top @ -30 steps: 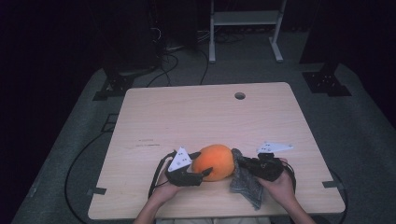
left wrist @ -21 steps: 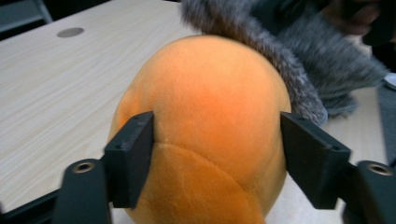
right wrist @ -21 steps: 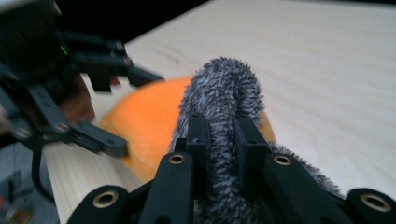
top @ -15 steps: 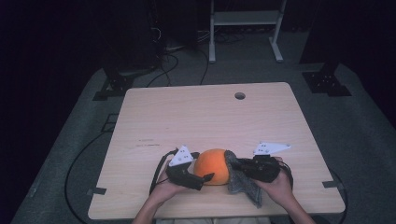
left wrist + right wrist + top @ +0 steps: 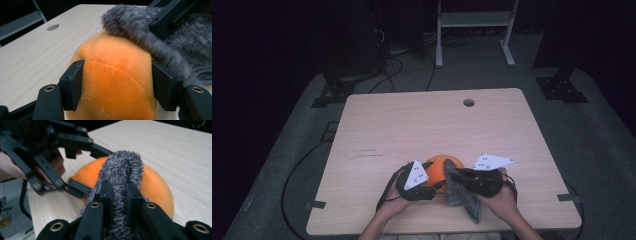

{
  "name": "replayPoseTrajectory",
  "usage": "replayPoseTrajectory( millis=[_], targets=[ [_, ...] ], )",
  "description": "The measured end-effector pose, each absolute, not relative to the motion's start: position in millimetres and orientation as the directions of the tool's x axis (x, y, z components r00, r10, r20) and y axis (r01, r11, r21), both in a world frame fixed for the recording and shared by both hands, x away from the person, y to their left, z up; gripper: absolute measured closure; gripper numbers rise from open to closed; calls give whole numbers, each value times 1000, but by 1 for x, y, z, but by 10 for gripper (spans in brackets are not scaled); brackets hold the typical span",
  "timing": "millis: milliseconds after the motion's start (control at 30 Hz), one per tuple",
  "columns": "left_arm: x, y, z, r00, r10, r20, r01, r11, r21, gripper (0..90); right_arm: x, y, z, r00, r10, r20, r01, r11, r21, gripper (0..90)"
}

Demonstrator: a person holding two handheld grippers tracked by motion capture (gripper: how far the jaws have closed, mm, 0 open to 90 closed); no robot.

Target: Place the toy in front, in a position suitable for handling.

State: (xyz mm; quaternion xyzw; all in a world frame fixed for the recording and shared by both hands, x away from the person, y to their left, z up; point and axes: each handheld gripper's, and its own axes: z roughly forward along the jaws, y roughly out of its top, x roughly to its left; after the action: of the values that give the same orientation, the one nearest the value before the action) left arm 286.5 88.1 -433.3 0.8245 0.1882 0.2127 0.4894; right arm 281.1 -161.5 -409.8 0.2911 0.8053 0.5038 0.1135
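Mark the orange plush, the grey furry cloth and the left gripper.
orange plush (image 5: 112, 82): left gripper view, its front between the jaws.
grey furry cloth (image 5: 122, 170): right gripper view, its pinched fold.
left gripper (image 5: 435, 186): high view, at its fingertips.

Dark lab or studio, bare wooden table (image 5: 412, 125), floor cables (image 5: 402, 65), metal stand (image 5: 474, 20)

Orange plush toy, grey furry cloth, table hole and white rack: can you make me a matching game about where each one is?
Things:
1. orange plush toy
2. grey furry cloth
3. round hole
4. white rack

Places:
A. on the floor beyond the table
B. pinched in the right tongs
C. near the table's far edge
D. squeezed between the left tongs

Pairs: 1-D, 2-B, 3-C, 4-A
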Motion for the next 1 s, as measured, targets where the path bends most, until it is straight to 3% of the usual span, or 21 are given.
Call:
replayPoseTrajectory(
  millis=[167,367,433,500,567,733,800,900,967,1000],
  targets=[
    [287,91,-435,850,507,142,113,-440,891,320,290,-179,-417,-749,650,128,423,321,848,787],
    [282,81,-435,855,484,189,74,-473,878,309,277,-160,-403,-817,560,134,357,309,882,783],
    [283,83,-435,859,482,176,84,-471,878,264,278,-156,-405,-821,560,116,350,330,877,785],
    [288,89,-434,854,513,87,161,-419,894,203,284,-165,-408,-799,587,134,383,324,865,787],
    [290,91,-433,854,518,55,185,-400,898,194,285,-168,-409,-788,601,133,393,325,860,787],
    [283,84,-434,867,481,135,108,-444,890,284,283,-170,-403,-788,595,157,401,303,864,786],
    [280,81,-433,873,455,177,67,-472,879,295,277,-161,-397,-824,547,150,364,307,880,786],
    [278,81,-434,878,438,194,52,-490,870,283,276,-153,-399,-825,557,95,344,361,867,787],
    [281,85,-434,877,455,153,86,-464,882,255,281,-158,-402,-809,578,108,373,363,854,789],
    [286,89,-432,873,481,79,151,-421,894,175,282,-162,-403,-794,601,94,382,371,847,790]
  ],
)
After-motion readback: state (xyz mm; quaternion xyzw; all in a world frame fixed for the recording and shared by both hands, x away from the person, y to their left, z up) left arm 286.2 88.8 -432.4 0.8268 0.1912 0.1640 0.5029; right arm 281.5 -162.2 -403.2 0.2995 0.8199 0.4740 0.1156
